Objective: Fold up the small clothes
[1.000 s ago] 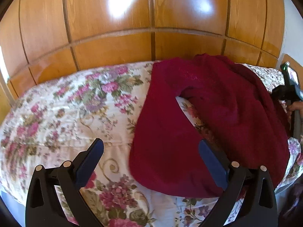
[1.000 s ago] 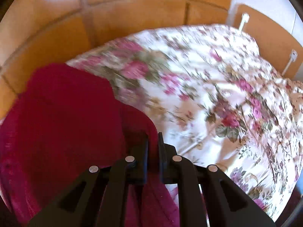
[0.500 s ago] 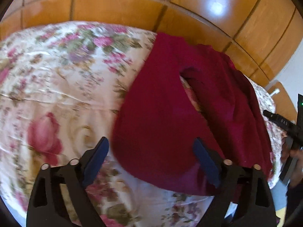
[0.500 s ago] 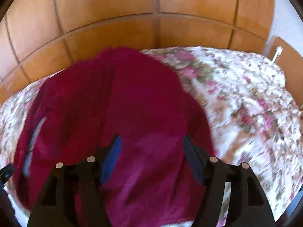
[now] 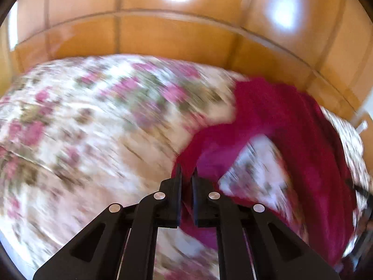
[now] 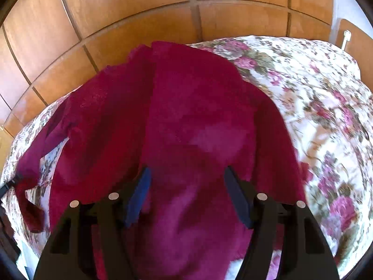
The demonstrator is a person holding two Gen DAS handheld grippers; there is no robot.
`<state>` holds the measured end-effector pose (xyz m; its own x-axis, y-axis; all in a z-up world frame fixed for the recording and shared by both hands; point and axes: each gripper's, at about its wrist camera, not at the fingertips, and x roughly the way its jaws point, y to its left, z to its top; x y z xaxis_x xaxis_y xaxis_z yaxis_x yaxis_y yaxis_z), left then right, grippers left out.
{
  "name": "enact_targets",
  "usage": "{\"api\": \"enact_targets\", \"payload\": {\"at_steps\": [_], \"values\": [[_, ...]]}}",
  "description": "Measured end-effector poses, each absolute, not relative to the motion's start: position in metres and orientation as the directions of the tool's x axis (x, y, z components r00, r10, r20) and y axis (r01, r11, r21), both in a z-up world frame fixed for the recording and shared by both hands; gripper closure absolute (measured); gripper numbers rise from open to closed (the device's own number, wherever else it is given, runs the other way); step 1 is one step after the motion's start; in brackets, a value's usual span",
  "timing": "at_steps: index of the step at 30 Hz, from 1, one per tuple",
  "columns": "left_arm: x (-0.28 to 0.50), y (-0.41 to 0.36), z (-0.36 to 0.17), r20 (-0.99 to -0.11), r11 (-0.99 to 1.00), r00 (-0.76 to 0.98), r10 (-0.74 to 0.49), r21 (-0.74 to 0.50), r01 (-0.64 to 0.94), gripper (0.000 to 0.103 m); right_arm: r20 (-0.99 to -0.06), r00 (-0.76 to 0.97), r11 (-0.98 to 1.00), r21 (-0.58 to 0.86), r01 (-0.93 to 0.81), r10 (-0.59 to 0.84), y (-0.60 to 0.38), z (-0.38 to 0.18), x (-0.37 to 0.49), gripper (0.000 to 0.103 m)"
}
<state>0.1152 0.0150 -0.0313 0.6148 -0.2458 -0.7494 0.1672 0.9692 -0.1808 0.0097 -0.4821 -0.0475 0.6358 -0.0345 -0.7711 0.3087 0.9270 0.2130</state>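
Right wrist: crimson garment [image 6: 186,121] lies lengthwise toward wooden wardrobe [image 6: 139,23].

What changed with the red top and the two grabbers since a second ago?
The left gripper, wide open before, has shut on an edge of the red top. The right gripper, pinching the top before, let go; its jaws, now closing slightly, are apart above it. The top stays on the flowered bedspread.

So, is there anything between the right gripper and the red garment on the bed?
Nothing visible. The right gripper hangs just over the red garment, its jaws apart and closing slightly, with only the cloth seen between them. The left gripper is shut on the garment's edge at the other side, over the floral bedcover.
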Motion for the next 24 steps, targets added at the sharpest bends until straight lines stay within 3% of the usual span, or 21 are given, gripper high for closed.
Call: {"api": "enact_targets", "payload": {"at_steps": [1, 3, 5, 6, 7, 9, 15, 20, 24], "values": [[0.122, 0.022, -0.026, -0.743, 0.975, 0.631, -0.223, -0.17, 0.145, 0.097, -0.776, 0.629, 0.926, 0.212, 0.312, -0.035, -0.483, -0.051, 0.016, 0.042], [0.139, 0.027, -0.018, -0.742, 0.984, 0.646, -0.181, -0.134, 0.122, 0.097, -0.788, 0.616, 0.922, 0.22, 0.32, -0.026, -0.483, -0.058, 0.025, 0.059], [0.149, 0.03, -0.012, -0.751, 0.995, 0.652, -0.102, -0.089, 0.052, 0.095, -0.793, 0.609, 0.919, 0.216, 0.329, -0.031, -0.484, -0.059, 0.031, 0.09], [0.152, 0.035, -0.009, -0.749, 0.997, 0.66, -0.061, -0.078, 0.004, 0.081, -0.791, 0.611, 0.918, 0.213, 0.334, -0.039, -0.485, -0.057, 0.031, 0.096], [0.151, 0.039, -0.006, -0.745, 0.996, 0.666, -0.038, -0.084, -0.037, 0.049, -0.785, 0.617, 0.918, 0.207, 0.338, -0.05, -0.487, -0.053, 0.03, 0.103], [0.142, 0.049, 0.002, -0.705, 0.983, 0.706, -0.058, -0.163, -0.083, 0.028, -0.772, 0.628, 0.927, 0.16, 0.339, -0.096, -0.49, -0.042, 0.026, 0.103], [0.111, 0.001, -0.009, -0.715, 0.933, 0.608, -0.345, -0.329, 0.143, 0.028, -0.739, 0.608, 0.908, -0.014, 0.418, -0.291, -0.527, -0.02, 0.016, 0.103], [0.083, -0.073, -0.048, -0.722, 0.796, 0.341, -0.602, -0.507, 0.331, 0.028, -0.694, 0.562, 0.836, -0.105, 0.539, -0.449, -0.591, 0.007, 0.021, 0.103], [0.07, -0.124, -0.071, -0.724, 0.732, 0.188, -0.664, -0.576, 0.364, 0.029, -0.638, 0.499, 0.767, -0.24, 0.595, -0.587, -0.628, 0.023, 0.047, 0.103]]}}
